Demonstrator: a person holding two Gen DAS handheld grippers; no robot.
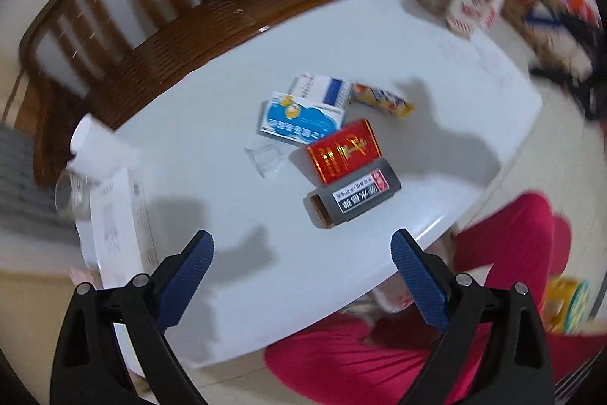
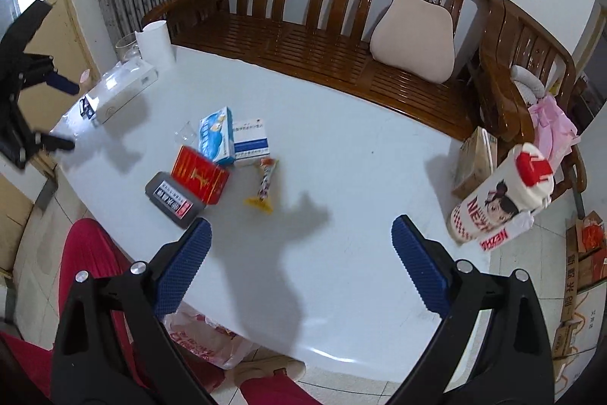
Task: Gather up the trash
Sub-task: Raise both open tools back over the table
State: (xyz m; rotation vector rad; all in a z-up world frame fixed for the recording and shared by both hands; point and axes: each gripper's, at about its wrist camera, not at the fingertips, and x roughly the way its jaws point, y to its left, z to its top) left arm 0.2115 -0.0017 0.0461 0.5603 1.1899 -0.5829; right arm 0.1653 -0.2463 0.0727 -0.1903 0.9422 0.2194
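Altogether four boxes (image 2: 200, 179), one snack wrapper (image 2: 265, 184).

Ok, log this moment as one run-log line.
left gripper: open, empty | right gripper: open, empty | both above white table | trash on table: red box, grey box, snack wrapper | nothing collected yet

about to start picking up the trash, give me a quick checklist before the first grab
1. Left gripper empty, fingers apart: ok.
2. Right gripper empty, fingers apart: ok.
3. Trash in view on the white table: grey box, red box, blue box, white box, snack wrapper: ok.
4. Boxes separated for a clean grasp: not ok, they are bunched together.
5. Clear plastic cup upright: not ok, it lies tipped.
6. Plastic bag below the table edge open to receive trash: cannot tell.
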